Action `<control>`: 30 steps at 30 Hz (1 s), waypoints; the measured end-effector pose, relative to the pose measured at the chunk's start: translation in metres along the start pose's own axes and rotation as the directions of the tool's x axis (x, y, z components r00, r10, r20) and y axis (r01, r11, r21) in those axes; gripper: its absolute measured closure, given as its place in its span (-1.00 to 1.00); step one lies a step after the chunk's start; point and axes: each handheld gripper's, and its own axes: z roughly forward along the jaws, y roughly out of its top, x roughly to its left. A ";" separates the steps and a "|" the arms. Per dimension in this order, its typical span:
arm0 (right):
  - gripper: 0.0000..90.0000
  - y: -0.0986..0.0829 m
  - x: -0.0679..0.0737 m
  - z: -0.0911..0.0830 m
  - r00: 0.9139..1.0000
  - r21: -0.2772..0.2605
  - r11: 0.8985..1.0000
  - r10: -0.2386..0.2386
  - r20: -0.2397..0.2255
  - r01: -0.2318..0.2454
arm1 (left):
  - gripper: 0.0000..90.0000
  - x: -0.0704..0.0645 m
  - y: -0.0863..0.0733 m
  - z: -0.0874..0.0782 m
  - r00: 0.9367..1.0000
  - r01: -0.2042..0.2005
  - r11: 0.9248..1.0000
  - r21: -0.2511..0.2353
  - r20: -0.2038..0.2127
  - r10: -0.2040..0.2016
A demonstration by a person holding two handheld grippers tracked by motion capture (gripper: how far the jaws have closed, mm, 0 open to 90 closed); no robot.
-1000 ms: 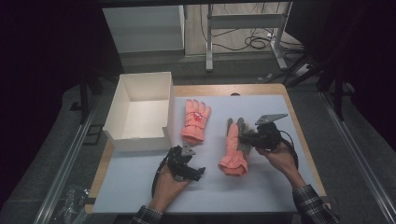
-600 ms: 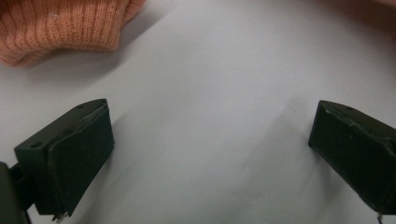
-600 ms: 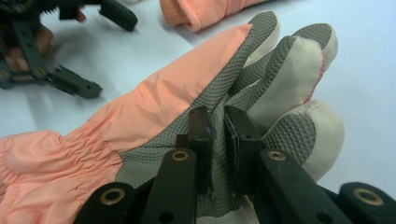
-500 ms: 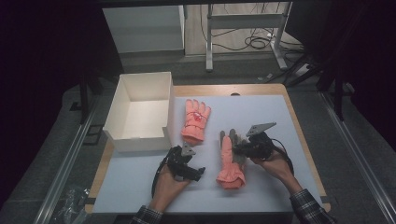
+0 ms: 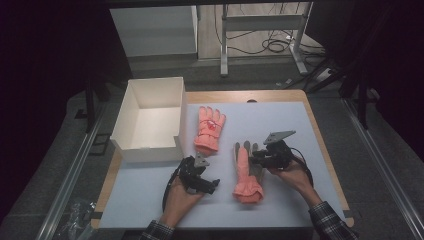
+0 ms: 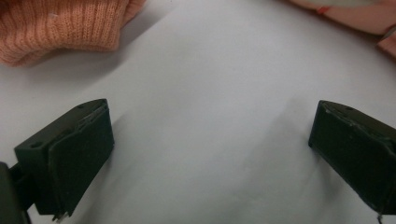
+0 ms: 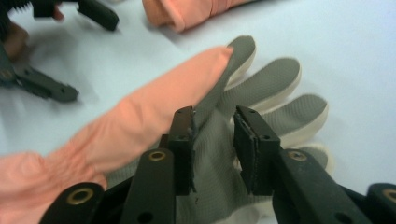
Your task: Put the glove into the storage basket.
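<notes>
While your right gripper (image 5: 256, 159) is hovering over the near glove (image 5: 246, 172), its fingers (image 7: 256, 149) are standing only narrowly parted, straddling a fold of the grey palm fabric without clearly pinching it (whether the pads are touching the cloth on both sides, you cannot tell from the right gripper view). That glove is lying on the white bench (image 5: 280, 125) with its grey palm partly up and one pink side folded over, its cuff pointing toward you. Your left gripper (image 5: 212, 184) is resting low over the bench just left of that cuff, its fingers (image 6: 70, 158) spread wide and holding nothing. A second pink glove (image 5: 209, 129) is lying flat farther back, just beside the open white box (image 5: 150, 150) at the bench's left edge.
</notes>
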 end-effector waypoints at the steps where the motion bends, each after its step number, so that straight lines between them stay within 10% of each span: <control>1: 0.43 0.003 -0.001 -0.002 1.000 -0.012 1.000 0.003 0.012 -0.003 | -1.00 0.001 0.000 0.000 1.000 -0.012 1.000 0.003 -0.002 0.012; 30: 0.04 0.087 -0.015 0.056 0.998 -0.038 0.997 0.062 0.027 -0.061 | -1.00 0.000 0.000 0.000 1.000 -0.001 1.000 0.000 0.000 0.001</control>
